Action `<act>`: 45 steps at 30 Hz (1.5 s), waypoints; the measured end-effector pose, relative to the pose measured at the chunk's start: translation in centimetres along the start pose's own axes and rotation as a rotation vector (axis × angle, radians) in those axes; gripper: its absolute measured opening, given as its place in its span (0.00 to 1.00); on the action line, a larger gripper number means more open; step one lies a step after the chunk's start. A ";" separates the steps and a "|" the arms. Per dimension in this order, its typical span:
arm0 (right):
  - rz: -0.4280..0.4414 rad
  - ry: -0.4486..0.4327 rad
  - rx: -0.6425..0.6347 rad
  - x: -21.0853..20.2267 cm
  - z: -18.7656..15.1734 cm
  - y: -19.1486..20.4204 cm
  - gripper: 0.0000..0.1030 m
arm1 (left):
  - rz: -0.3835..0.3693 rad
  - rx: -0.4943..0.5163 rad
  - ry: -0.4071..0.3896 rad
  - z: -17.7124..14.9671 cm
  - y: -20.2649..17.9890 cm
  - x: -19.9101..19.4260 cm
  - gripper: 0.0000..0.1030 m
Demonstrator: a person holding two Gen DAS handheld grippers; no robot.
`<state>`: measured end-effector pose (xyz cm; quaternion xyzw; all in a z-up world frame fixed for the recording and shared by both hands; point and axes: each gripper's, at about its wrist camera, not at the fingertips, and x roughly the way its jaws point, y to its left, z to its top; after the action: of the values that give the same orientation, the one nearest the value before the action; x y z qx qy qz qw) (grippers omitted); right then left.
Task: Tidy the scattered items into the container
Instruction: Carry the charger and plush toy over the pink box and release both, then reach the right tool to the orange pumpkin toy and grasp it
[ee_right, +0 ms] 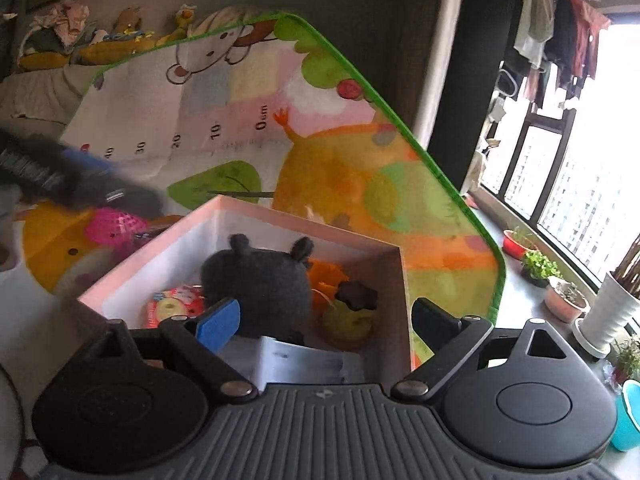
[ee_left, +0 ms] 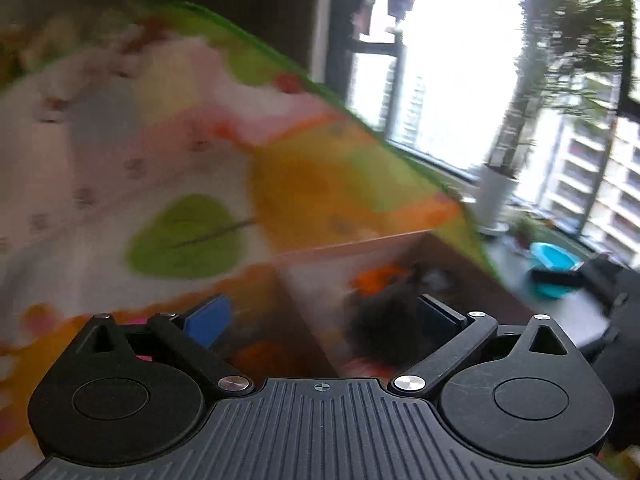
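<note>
A pink-walled cardboard box [ee_right: 394,280] stands on a colourful play mat [ee_right: 360,168]. Inside lie a dark grey plush toy [ee_right: 264,284] with ears, an orange item [ee_right: 326,276], a yellow-green toy [ee_right: 348,320] with a brown top, a red round item [ee_right: 176,306] and white paper [ee_right: 300,360]. My right gripper [ee_right: 326,326] hovers open over the box's near side, nothing in it. A pink mesh item [ee_right: 114,226] lies on the mat left of the box. My left gripper [ee_left: 324,320] is open above the box [ee_left: 320,280]; its view is blurred. From the right wrist it shows as a dark blur [ee_right: 80,176] over the mat.
Potted plants, a white pot [ee_right: 608,320] and a red pot [ee_right: 516,244] line the window ledge on the right. A blue basin [ee_left: 552,264] sits on the floor there. A sofa with stuffed toys [ee_right: 80,40] runs along the back left.
</note>
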<state>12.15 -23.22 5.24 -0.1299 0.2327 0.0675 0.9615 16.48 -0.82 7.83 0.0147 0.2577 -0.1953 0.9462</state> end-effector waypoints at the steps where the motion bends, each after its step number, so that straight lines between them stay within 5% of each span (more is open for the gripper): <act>1: 0.009 0.003 -0.005 -0.1 0.4 0.4 0.91 | 0.042 0.001 0.003 -0.9 0.6 -0.8 1.00; 5: 0.095 0.029 0.003 -0.4 2.9 2.4 0.91 | 0.139 -0.025 0.066 -4.8 3.0 -3.1 1.00; 9: 0.212 0.057 -0.006 0.0 6.4 5.3 0.91 | 0.125 -0.118 0.112 -8.1 4.8 -4.3 1.00; 11: 0.266 0.098 -0.024 1.0 8.1 7.1 0.85 | 0.113 -0.147 0.102 -9.0 5.3 -4.7 1.00; 14: 0.297 0.193 -0.060 3.5 10.3 10.2 0.60 | 0.090 -0.180 0.065 -9.3 5.8 -5.2 1.00; 15: 0.295 0.220 -0.075 4.5 10.9 11.1 0.53 | 0.087 -0.184 0.053 -9.5 5.8 -5.4 1.00; 22: 0.255 0.432 -0.030 12.2 13.8 15.4 0.48 | 0.087 -0.185 0.063 -10.0 5.8 -5.6 1.00; 29: 0.022 0.466 -0.051 19.1 14.4 17.7 0.40 | 0.110 -0.185 0.064 -10.2 5.8 -5.7 1.00; 32: 0.020 0.505 -0.013 21.1 14.1 17.3 0.40 | 0.106 -0.189 0.065 -10.2 5.9 -5.8 1.00; 39: 0.150 0.565 -0.005 19.1 12.7 17.0 0.32 | 0.059 -0.137 0.060 -10.4 5.2 -6.1 1.00; 45: 0.431 0.728 0.051 13.5 11.5 16.6 0.30 | -0.014 -0.117 0.075 -10.5 4.6 -6.1 1.00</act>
<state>25.88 -3.20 5.15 -0.0696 0.5807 0.2109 0.7832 8.31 6.99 1.46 -0.0351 0.3043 -0.1858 0.9336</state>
